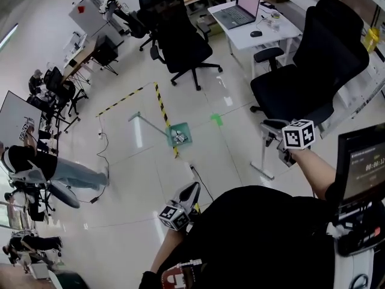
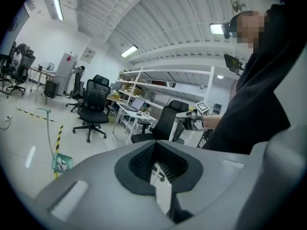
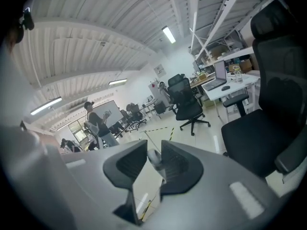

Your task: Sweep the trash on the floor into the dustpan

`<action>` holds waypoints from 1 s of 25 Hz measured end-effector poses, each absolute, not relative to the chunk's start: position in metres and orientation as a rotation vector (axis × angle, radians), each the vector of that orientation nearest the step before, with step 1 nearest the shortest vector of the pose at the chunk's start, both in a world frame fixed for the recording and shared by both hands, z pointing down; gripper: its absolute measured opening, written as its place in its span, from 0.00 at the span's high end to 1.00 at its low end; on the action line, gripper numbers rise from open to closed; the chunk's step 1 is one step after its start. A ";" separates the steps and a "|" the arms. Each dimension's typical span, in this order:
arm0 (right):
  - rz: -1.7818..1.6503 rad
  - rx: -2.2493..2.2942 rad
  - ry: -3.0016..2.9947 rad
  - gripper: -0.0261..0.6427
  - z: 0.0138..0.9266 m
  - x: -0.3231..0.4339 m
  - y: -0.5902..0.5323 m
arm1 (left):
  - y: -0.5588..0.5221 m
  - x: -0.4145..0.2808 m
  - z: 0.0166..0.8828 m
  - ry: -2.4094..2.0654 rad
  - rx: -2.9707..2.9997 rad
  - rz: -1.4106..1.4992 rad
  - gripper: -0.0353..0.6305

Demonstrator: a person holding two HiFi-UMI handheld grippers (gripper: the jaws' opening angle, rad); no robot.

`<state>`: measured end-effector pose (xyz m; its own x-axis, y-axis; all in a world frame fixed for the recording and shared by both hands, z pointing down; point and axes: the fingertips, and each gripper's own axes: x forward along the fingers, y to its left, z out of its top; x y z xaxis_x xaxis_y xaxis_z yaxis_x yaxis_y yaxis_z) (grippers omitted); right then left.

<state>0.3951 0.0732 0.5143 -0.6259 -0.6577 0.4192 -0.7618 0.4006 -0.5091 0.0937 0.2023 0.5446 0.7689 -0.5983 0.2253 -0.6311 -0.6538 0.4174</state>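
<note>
1. From my remote seat I see the green dustpan (image 1: 186,128) well ahead on the glossy pale floor (image 1: 138,179); its thin handle (image 1: 147,124) slants up to the left; pale crumpled trash (image 1: 178,138) lies inside it.
2. The pan sits against a yellow-black striped tape (image 1: 160,105), which marks a straight edge; a wide stretch of floor lies between the pan and the person.
3. On the right, a bulky black office chair (image 1: 313,65) and a white desk (image 1: 252,35) with square corners hem the space; a thin dark cable (image 1: 203,184) snakes near the left tongs.
4. The left gripper (image 2: 156,145) has its ribbed dark pad tips meeting, gripping nothing.
5. The right gripper (image 3: 154,147) stands narrowly parted, empty, raised beside the chair.
</note>
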 end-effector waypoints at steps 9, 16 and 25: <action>1.003 1.292 -2.537 0.84 0.502 0.356 0.177 | 0.262 0.063 0.542 -0.822 2.555 0.069 0.95; 1.012 1.390 -2.472 0.84 0.501 0.301 0.249 | 0.336 -0.014 0.539 -0.742 2.573 0.097 0.95; 0.991 1.244 -2.502 0.84 0.503 0.285 0.289 | 0.371 -0.017 0.538 -0.877 2.552 0.049 0.95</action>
<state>0.2850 0.2894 0.5029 -0.6350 -0.6440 0.4266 -0.7615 0.4289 -0.4860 -0.0170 0.3708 0.5379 0.7985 -0.5769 0.1720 -0.5926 -0.7028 0.3935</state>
